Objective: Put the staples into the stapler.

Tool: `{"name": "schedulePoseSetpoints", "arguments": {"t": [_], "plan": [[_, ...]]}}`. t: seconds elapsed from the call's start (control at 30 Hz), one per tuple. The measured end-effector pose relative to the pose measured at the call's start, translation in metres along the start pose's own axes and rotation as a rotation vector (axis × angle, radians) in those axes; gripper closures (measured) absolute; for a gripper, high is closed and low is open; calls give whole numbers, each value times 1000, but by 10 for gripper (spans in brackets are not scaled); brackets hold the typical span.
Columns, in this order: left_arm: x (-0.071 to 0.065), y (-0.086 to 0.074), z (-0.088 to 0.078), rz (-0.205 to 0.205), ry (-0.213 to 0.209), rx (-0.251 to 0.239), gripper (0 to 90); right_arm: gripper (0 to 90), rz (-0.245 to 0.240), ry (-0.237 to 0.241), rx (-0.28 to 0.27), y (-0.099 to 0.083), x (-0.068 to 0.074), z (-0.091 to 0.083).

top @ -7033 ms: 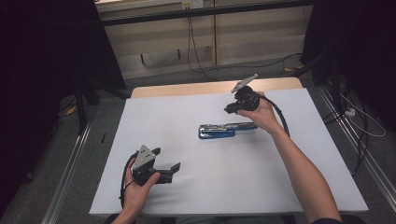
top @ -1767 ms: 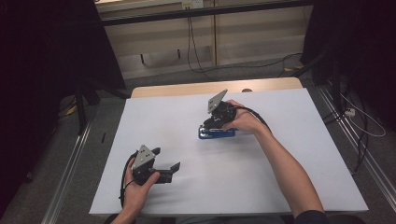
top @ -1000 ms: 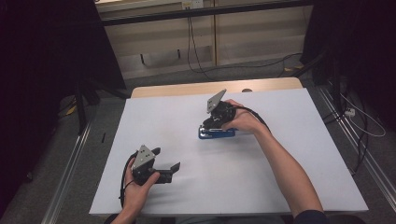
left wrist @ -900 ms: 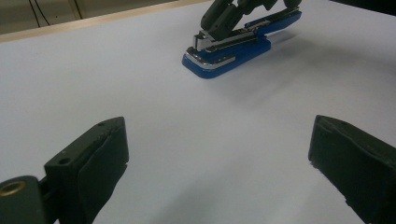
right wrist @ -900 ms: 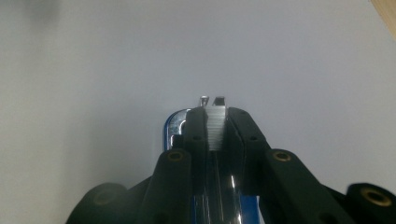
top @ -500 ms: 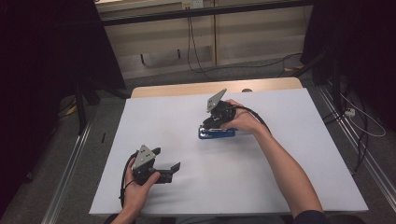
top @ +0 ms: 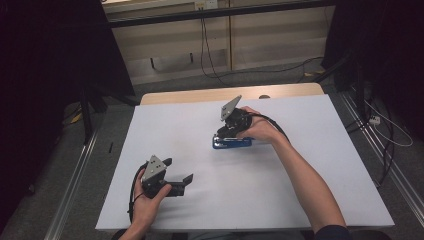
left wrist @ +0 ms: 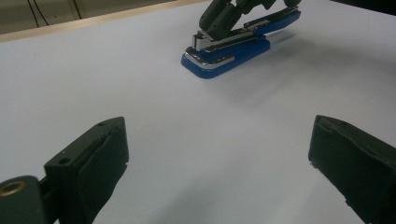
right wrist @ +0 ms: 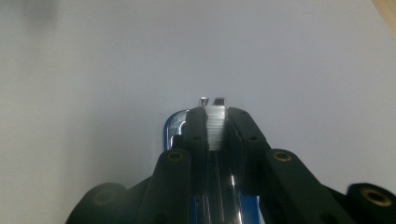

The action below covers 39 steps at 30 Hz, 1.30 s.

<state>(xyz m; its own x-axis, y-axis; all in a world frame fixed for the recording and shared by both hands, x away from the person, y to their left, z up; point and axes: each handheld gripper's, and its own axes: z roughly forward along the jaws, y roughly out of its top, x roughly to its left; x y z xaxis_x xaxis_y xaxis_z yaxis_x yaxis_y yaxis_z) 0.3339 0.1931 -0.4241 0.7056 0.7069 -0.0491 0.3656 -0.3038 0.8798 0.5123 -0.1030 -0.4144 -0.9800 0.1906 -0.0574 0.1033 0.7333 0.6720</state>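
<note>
A blue stapler (top: pixel 235 144) with a chrome top lies on the white table (top: pixel 300 150), a little beyond its middle. My right gripper (top: pixel 223 134) comes down on the stapler's left end, shut on its upper arm. In the right gripper view the two pads (right wrist: pixel 196 128) press on the metal top of the stapler (right wrist: pixel 215 133) from both sides. The left gripper view shows the stapler (left wrist: pixel 229 51) far ahead, its base flat on the table. My left gripper (top: pixel 178 170) is held near the front left, open with nothing between its fingers (left wrist: pixel 100 149).
A bare wooden strip (top: pixel 200 95) of the table runs along its far edge. Beyond it, cables (top: pixel 210 60) lie on the floor. Metal rails (top: pixel 75 190) flank the table on both sides.
Since the oldest frame my right gripper has moved left and down onto the stapler and shut on it. Over the last second nothing has moved. The left gripper has stayed in place.
</note>
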Motion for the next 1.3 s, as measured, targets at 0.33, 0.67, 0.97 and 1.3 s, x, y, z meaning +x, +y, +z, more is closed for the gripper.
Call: {"name": "schedulePoseSetpoints", "arguments": {"t": [0.33,0.67,0.97,1.3], "plan": [[0,0,0,1,-1,3,51,767,20,-4,-9,-2,-2,-1],[0,0,1,2,-1,4,51,752,58,-27,-32,-2,-3,-7],[0,0,1,-3,2,5,51,693,134,-54,-38,-13,-2,-8],[0,0,2,-8,-4,0,51,438,303,-143,-116,-23,1,-20]]}}
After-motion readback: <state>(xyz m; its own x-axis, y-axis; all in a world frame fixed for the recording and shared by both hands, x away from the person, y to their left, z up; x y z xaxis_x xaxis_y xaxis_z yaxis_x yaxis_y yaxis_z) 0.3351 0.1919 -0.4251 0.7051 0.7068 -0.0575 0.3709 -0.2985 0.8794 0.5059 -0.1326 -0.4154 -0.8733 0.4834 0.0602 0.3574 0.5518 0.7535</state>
